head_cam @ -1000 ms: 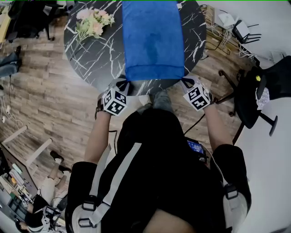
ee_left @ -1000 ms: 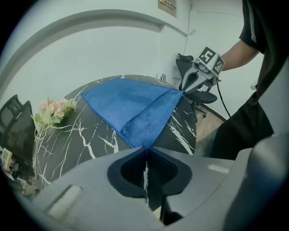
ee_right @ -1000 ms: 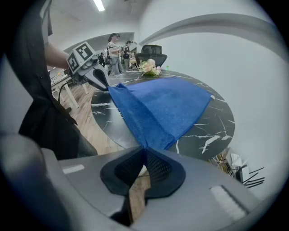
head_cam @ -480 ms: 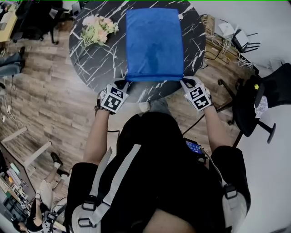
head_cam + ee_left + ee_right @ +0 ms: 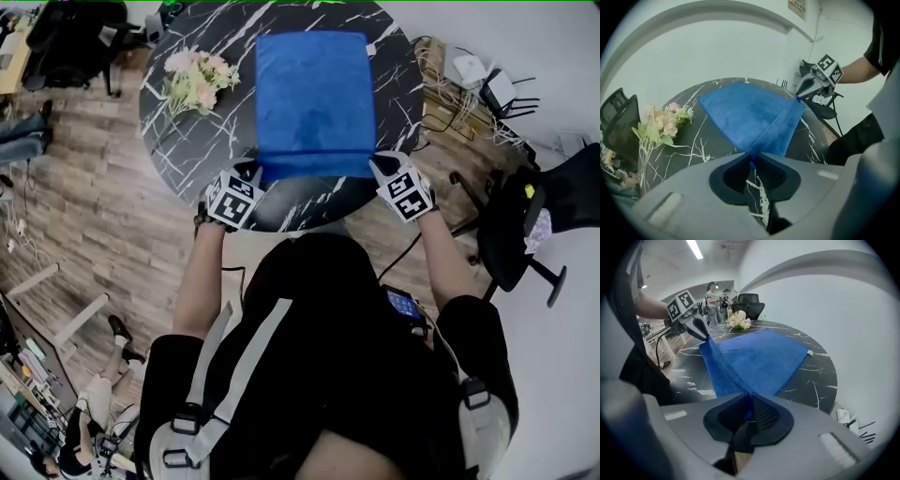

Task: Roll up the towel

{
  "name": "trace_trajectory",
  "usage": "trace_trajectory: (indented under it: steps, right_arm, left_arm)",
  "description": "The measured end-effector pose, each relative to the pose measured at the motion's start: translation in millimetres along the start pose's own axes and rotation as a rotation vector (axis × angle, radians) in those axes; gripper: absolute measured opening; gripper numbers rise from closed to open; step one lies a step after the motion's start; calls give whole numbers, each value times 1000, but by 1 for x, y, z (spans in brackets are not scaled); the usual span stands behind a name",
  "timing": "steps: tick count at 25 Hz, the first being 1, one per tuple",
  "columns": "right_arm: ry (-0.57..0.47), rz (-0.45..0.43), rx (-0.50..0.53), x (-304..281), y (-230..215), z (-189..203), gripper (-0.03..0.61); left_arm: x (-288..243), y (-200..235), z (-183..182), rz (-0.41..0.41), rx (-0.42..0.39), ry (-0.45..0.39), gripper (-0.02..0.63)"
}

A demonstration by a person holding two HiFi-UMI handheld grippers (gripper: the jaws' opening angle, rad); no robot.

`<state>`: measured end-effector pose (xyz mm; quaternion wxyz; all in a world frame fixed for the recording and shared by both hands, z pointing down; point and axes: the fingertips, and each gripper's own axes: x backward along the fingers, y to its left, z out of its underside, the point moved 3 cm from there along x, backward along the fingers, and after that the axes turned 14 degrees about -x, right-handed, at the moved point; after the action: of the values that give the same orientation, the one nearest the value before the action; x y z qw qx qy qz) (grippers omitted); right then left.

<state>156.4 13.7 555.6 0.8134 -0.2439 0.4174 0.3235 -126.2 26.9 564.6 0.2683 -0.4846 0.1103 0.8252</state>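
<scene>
Blue rectangular cloth towel (image 5: 315,98) lies upper centre on black marble table (image 5: 187,141); left gripper (image 5: 255,173), jaws opening, and right gripper (image 5: 376,165) pinch its lower corners.

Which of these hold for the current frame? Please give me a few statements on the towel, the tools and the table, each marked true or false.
1. The left tool pinches a near corner of the blue towel. True.
2. The right tool holds nothing. False: it is closed on the towel's other near corner.
3. The flowers lie on top of the towel. False: they lie on the table, to the towel's left and apart from it.
4. Most of the towel lies spread flat on the table, not rolled. True.
</scene>
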Motion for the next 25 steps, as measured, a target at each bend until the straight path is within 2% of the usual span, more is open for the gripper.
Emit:
trace_trajectory:
  steps: [3,7,14,20,25]
  right_arm:
    - [16,3,-6,-8,-10,-2,95]
    - [15,1,2,-10,-14,-4,147]
    - [-67,-37,68,2,16,-3,149]
    - [-4,-57,150,-4,41,28,147]
    - [49,-47,141,-13,34,41,147]
  left_arm:
    - [-4,11,-1,-30,10,8,92]
    - [-3,21,2,-62,28,4,94]
    - [5,-13,0,-76,-29,-74,94]
    - [-6,-41,7,-45,-88,-72,112]
    - [-17,-47,14,-16,-114,-37,150]
